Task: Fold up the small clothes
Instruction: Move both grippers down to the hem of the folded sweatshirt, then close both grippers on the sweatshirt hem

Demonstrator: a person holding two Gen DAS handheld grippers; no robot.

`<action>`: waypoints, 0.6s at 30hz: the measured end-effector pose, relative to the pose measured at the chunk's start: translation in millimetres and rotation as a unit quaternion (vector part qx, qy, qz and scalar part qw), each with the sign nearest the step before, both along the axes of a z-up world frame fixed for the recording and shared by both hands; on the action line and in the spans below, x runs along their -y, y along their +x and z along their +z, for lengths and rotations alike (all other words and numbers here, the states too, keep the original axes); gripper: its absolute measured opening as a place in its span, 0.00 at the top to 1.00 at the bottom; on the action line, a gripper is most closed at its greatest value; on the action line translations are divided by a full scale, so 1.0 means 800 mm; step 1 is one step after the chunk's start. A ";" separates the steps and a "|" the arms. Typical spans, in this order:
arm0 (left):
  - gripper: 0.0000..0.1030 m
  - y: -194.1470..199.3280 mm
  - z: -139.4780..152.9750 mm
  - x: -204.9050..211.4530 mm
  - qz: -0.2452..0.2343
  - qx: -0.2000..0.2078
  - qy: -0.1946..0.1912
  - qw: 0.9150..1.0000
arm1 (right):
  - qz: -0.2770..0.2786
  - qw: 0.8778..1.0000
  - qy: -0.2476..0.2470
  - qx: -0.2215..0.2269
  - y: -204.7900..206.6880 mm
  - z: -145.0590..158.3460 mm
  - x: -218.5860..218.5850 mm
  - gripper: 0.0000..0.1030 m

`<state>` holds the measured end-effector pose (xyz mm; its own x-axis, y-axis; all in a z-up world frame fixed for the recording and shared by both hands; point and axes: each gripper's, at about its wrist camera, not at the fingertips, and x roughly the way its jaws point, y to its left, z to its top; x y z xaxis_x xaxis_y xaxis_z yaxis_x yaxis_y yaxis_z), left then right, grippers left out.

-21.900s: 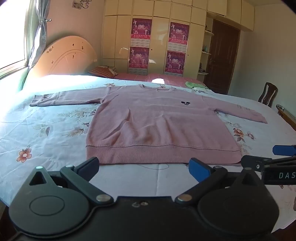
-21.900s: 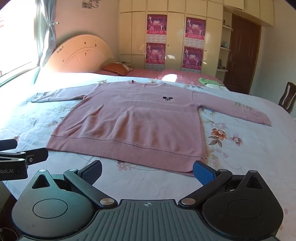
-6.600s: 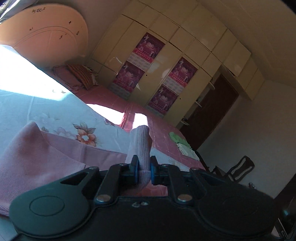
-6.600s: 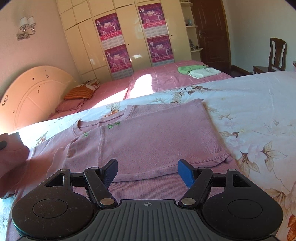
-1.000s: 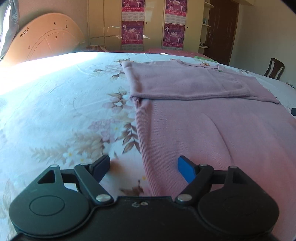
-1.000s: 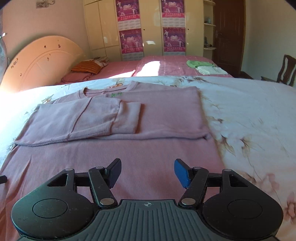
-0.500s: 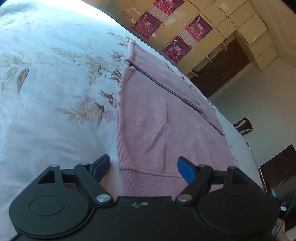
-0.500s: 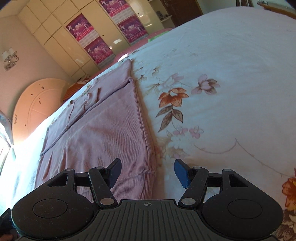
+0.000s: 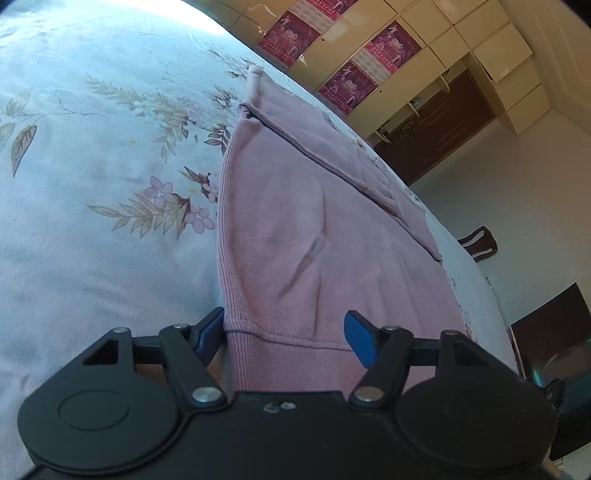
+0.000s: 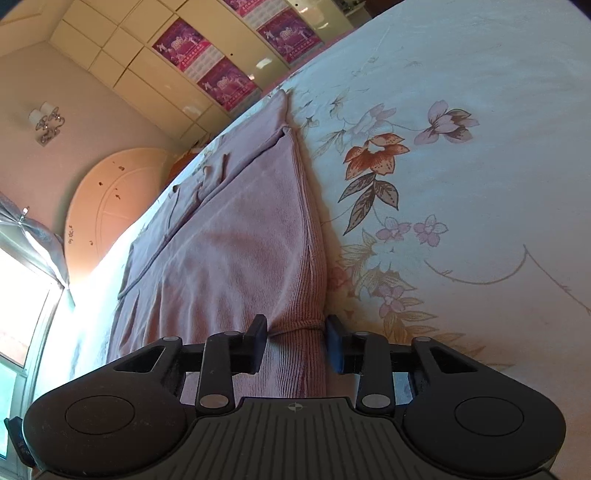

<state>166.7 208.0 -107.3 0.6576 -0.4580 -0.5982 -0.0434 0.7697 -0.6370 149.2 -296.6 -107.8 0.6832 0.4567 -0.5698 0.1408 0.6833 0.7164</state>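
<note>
Fingers [image 9: 284,332] [image 10: 296,338] of both grippers closing, unclenched, astride ribbed hem of pink knit sweater [image 9: 280,229].

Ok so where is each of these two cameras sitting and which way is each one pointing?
Left wrist: on the left gripper, tilted, looking along the pink sweater from its hem's left corner toward the wardrobe; its own fingers straddle the hem, jaws just closing.
Right wrist: on the right gripper, looking from the hem's right corner toward the headboard; its jaws, just closing, flank bunched hem.
Shared: sweater, floral bedsheet, wardrobe posters.
</note>
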 end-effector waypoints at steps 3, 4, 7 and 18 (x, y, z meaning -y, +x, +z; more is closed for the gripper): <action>0.35 0.007 -0.010 -0.004 -0.010 0.005 -0.047 0.999 | 0.005 1.000 0.028 0.001 0.002 -0.007 0.009 0.66; 0.35 0.008 -0.012 -0.002 -0.018 0.009 -0.050 0.999 | 0.008 0.999 0.034 0.001 0.002 -0.007 0.011 0.66; 0.35 0.007 -0.015 0.009 -0.031 0.017 -0.054 0.998 | 0.013 0.999 0.042 0.000 0.005 -0.006 0.017 0.65; 0.58 0.001 -0.021 0.008 -0.004 0.011 -0.054 0.998 | 0.052 0.998 0.043 0.011 0.000 -0.010 0.007 0.68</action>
